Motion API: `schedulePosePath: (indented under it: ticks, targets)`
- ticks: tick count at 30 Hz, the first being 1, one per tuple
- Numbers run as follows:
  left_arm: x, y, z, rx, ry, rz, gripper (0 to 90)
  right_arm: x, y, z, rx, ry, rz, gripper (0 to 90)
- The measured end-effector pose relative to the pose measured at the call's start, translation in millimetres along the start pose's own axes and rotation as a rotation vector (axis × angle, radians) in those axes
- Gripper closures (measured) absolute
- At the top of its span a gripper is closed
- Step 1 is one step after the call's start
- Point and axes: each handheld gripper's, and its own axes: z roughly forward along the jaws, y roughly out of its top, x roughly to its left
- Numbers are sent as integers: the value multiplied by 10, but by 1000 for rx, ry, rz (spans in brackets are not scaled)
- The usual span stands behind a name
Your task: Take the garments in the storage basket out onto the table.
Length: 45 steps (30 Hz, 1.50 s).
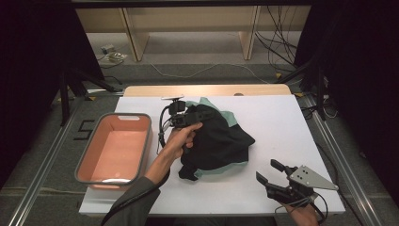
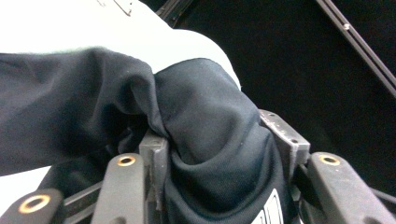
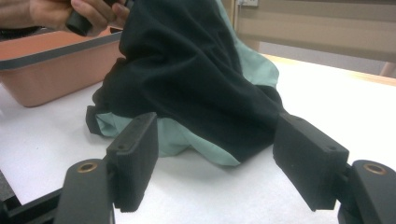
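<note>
While the left hand (image 1: 178, 141) reaches forward, its left gripper (image 1: 188, 115) is clamped on the black-and-mint garment (image 1: 221, 141) mid-table, beside the pink bin (image 1: 101, 165); the right gripper (image 1: 270, 174) rests low, jaws spread.

A fold of black, smooth-woven cloth (image 2: 205, 140) bulges up between the left gripper (image 2: 219, 154)'s two grey-tipped jaws — clamped tight on it. More of it stretches toward nine o'clock, over a white tabletop (image 2: 70, 23) — darkness toward two o'clock.

wooden shelving (image 1: 188, 28), grey floor (image 1: 207, 73), cables (image 1: 277, 44)
</note>
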Motion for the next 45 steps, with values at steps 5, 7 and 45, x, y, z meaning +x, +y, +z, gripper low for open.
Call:
schedulePosePath:
  ticks: [5, 7, 45]
  targets:
    - [80, -32, -33, 23, 64, 31, 447, -1, 0, -3, 1, -1, 2, 316]
    - [123, -47, -49, 27, 90, 36, 438, -2, -1, -2, 2, -1, 2, 316]
    - [325, -49, -621, 33, 278, 145, 371, 7, -7, 9, 13, -5, 0, 318]
